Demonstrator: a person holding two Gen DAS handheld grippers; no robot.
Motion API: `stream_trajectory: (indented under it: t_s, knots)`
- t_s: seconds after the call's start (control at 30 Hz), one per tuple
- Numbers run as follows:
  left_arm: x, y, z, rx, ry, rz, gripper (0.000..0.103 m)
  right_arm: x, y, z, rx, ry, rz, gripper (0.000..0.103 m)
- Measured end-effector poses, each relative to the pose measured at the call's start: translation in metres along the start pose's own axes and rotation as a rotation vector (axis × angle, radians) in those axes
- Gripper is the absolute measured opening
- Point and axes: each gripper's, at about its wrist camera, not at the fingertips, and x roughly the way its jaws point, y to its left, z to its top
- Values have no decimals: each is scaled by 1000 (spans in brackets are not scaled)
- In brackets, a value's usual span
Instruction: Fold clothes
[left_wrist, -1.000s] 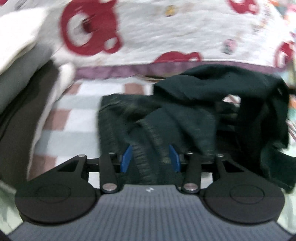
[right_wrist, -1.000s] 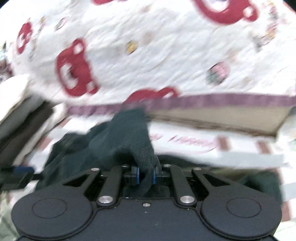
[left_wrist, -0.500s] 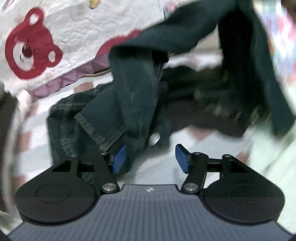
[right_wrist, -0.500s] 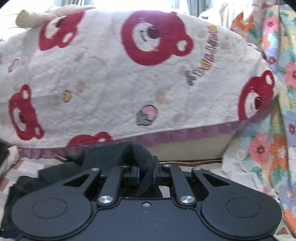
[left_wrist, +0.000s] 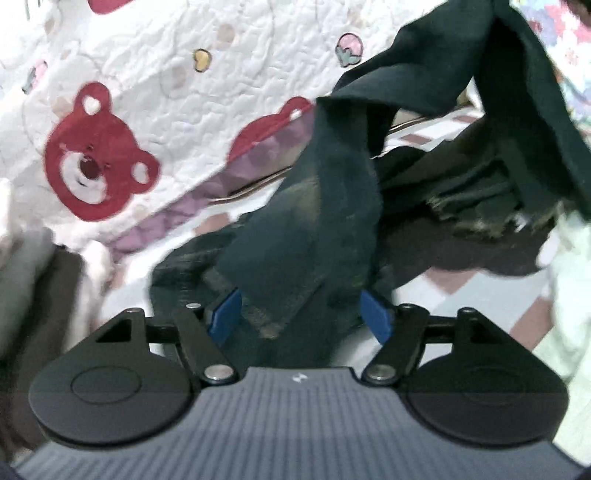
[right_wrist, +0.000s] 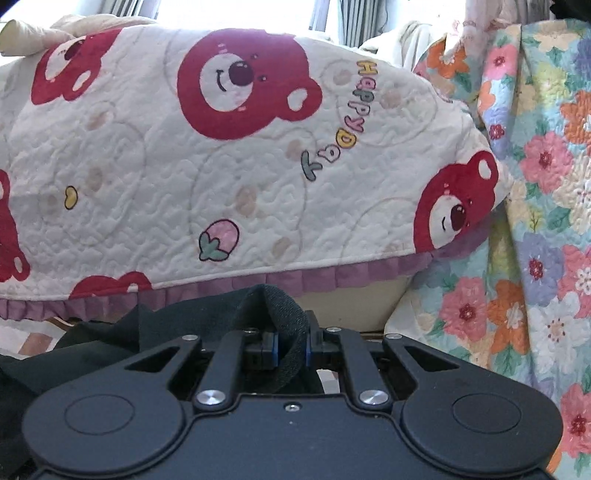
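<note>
item: dark garment (left_wrist: 317, 229), in front of the bear quilt (right_wrist: 229, 177), which serves as your landmark throughout.

writing: the quilt carries coloured letters reading "happy day", running down and curving leftward beside the large red bear face (right_wrist: 240, 79) in your right wrist view. no brand or label can be read on the garment. a small pale mark sits on the left gripper's body; it is too small to read.

garment, lie and axis: in your left wrist view a long band of the dark cloth runs from the gap of your left gripper (left_wrist: 301, 314) up and to the right, across the quilt's purple frill (left_wrist: 207, 195), then climbs to the top edge of the view. the rest lies bunched below the quilt on the checked sheet (left_wrist: 491, 295). its weave is blurred.

left gripper: your jaws have just been opening and stand wide; the band hangs between the blue pads (left_wrist: 225, 314) without being pinched.

right gripper (right_wrist: 291, 349): your jaws are nearly together, clamped on a thick hem of the same dark garment (right_wrist: 284, 314), which loops up over the pads just below the quilt's frill (right_wrist: 332, 275).

other: flowered quilt (right_wrist: 535, 221) to the right of the bear quilt; folded pale and grey cloths (left_wrist: 26, 266) at its lower left.
</note>
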Motion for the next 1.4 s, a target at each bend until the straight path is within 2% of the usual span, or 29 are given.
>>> stream_trajectory:
  t_s: [0.1,0.23,0.3,0.37,0.4,0.43,0.47,0.5,0.53,0.63,0.8,0.87,0.9,0.93,1.0,1.03,1.13,1.23,1.27,1.3,1.33,1.4]
  knots:
    - [14,-5,5,-53,33,-32,70,6,-3,-5,16,15,0,13]
    - [26,-11,3,-17,45,31,70,8,-1,-6,-2,17,25,13]
    - [29,-8,1,-21,55,35,70,8,2,-8,-25,14,47,14]
    - [39,-4,2,-29,97,43,70,8,5,-12,-48,13,71,14]
    - [45,-1,3,-38,116,52,66,8,7,-14,-56,13,84,14]
    - [50,3,4,-57,123,55,53,8,8,-16,-63,15,92,14]
    - [53,8,5,-81,121,41,35,8,10,-18,-69,19,98,14]
    - [55,12,7,-106,117,15,12,7,11,-19,-74,18,106,14]
    - [56,17,8,-131,113,-4,9,5,11,-19,-76,12,115,14]
    - [49,25,11,-164,83,12,7,1,10,-21,-71,0,130,14]
    - [28,42,20,-189,-1,104,6,-5,7,-26,-56,-11,121,14]
    - [25,51,20,-238,-21,132,14,-9,4,-27,-55,-17,113,14]
    - [26,53,15,-269,-13,130,26,-11,3,-27,-51,-19,108,14]
    - [28,55,10,-299,-6,129,34,-13,1,-28,-47,-22,104,15]
    - [34,55,-3,-319,33,85,35,-17,-1,-32,-52,-25,106,15]
    - [36,52,-9,-306,50,67,37,-19,-1,-36,-61,-30,101,16]
    - [34,36,-19,-208,53,115,49,-17,-1,-45,-78,-30,93,16]
    - [37,30,-21,-154,55,120,53,-12,-4,-48,-64,-13,112,16]
    - [38,30,-22,-146,50,109,53,-11,-5,-48,-62,-7,115,16]
    - [39,33,-24,-138,51,89,47,-10,-5,-48,-60,0,117,16]
    - [40,35,-26,-117,57,66,29,-8,-5,-48,-58,5,117,16]
    - [36,38,-28,-53,55,39,17,-11,-2,-46,-63,-11,76,18]
